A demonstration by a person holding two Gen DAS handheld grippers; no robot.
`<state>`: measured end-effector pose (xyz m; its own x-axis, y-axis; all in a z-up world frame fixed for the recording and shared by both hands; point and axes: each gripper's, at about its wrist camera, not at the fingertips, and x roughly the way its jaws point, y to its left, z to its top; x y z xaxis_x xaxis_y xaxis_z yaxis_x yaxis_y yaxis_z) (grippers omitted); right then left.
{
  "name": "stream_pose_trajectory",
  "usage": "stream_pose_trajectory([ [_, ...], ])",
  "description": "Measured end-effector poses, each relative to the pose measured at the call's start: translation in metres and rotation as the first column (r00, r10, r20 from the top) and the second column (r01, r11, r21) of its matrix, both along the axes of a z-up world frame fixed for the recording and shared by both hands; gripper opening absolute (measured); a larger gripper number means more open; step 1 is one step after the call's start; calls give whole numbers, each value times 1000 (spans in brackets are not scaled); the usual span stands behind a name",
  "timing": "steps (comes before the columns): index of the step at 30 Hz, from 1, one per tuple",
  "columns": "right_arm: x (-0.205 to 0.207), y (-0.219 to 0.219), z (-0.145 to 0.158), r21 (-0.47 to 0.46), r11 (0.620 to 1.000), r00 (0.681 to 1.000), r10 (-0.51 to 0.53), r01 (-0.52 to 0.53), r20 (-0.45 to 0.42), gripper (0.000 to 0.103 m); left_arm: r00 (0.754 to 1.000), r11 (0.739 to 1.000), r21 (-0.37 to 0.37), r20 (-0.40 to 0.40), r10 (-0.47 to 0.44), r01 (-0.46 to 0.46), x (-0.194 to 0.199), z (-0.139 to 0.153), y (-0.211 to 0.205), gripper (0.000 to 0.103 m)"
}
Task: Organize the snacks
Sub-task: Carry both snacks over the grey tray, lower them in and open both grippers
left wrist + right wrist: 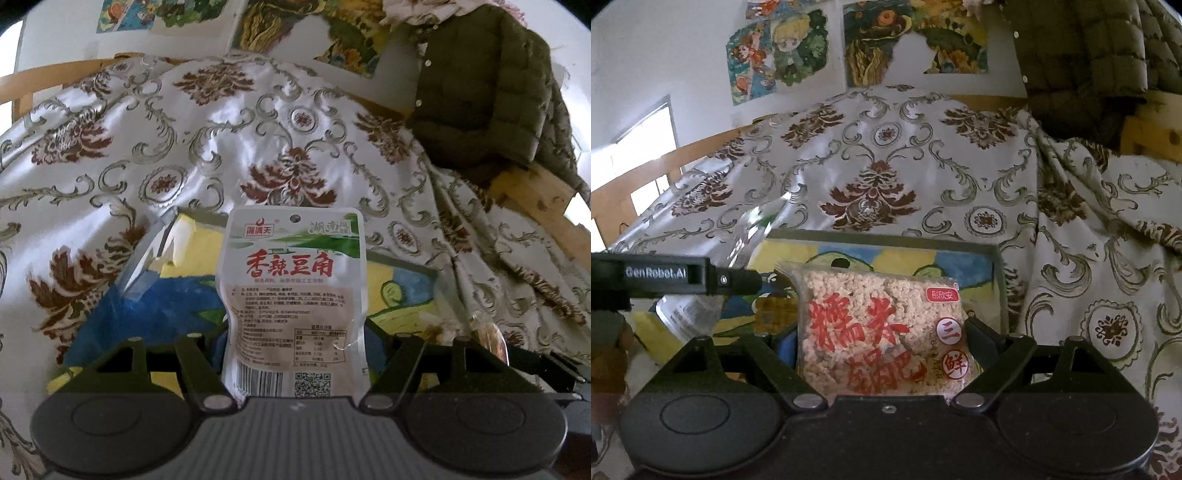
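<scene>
The bean pouch is smooth, shiny plastic. The rice cracker bag is clear plastic, with bumpy, rough crackers showing through. The flowery cloth looks silky and shiny. The green jacket is puffy, matt cloth. The rail is bare wood.

Both wrist cameras look forward and downward along their jaws, close above a painted tray. Both views share the patterned cloth, wall posters and green jacket.
</scene>
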<state>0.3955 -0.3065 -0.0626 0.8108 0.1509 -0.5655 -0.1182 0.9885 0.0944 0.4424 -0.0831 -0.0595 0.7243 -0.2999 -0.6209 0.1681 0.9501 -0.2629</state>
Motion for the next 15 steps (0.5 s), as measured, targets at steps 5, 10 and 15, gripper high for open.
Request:
stream_pose_trajectory([
  [5,6,8,-6,-26,1000,1000,9,-9,-6,88,1000,1000,22,-25,12,-11,3,-6,-3,74],
  [10,9,15,-8,-76,997,1000,12,-13,-6,88,998,998,62,-51,28,-25,8,-9,-7,74],
  [15,9,16,-9,-97,995,1000,1,-2,-9,88,996,997,76,-86,38,-31,10,-11,-10,75],
])
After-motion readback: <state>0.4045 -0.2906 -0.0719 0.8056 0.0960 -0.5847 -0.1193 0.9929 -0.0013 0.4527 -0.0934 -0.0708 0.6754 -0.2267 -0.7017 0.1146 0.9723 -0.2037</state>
